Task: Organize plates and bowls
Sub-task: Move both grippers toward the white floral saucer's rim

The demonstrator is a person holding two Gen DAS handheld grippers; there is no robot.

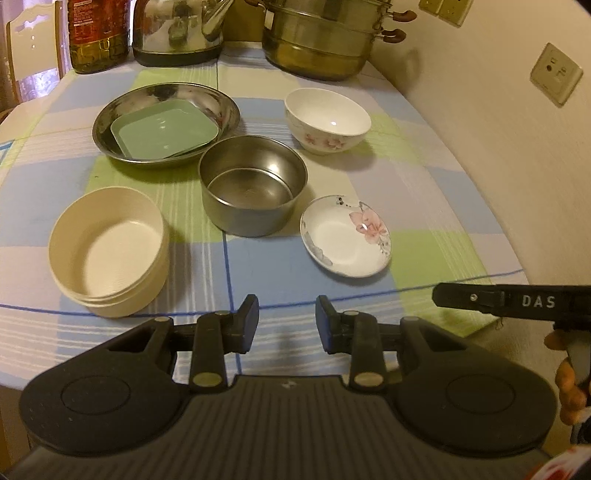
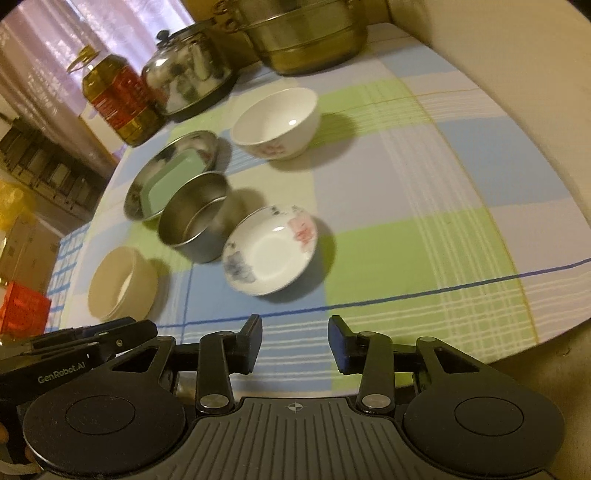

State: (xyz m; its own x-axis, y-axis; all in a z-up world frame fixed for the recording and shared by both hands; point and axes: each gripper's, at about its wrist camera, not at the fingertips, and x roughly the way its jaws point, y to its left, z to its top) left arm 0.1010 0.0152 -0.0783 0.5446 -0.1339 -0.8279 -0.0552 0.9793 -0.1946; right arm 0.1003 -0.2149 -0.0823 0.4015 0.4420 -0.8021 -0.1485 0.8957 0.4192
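Observation:
A green square plate (image 1: 166,131) lies inside a shallow steel dish (image 1: 110,127). A steel bowl (image 1: 253,184) stands in the middle, a cream bowl (image 1: 109,251) at the left, a white flowered bowl (image 1: 327,123) at the back right, and a small flowered saucer (image 1: 345,236) at the right. All show in the right wrist view too: green plate (image 2: 171,182), steel dish (image 2: 192,146), steel bowl (image 2: 195,218), cream bowl (image 2: 123,284), white bowl (image 2: 275,123), saucer (image 2: 271,249). My left gripper (image 1: 287,325) and right gripper (image 2: 294,341) are open and empty, above the table's near edge.
At the back of the checked tablecloth (image 1: 295,273) stand an oil bottle (image 1: 98,35), a steel kettle (image 1: 181,31) and a stacked steamer pot (image 1: 325,37). A wall with sockets (image 1: 556,74) runs along the right. The other gripper's body (image 1: 517,301) shows at right.

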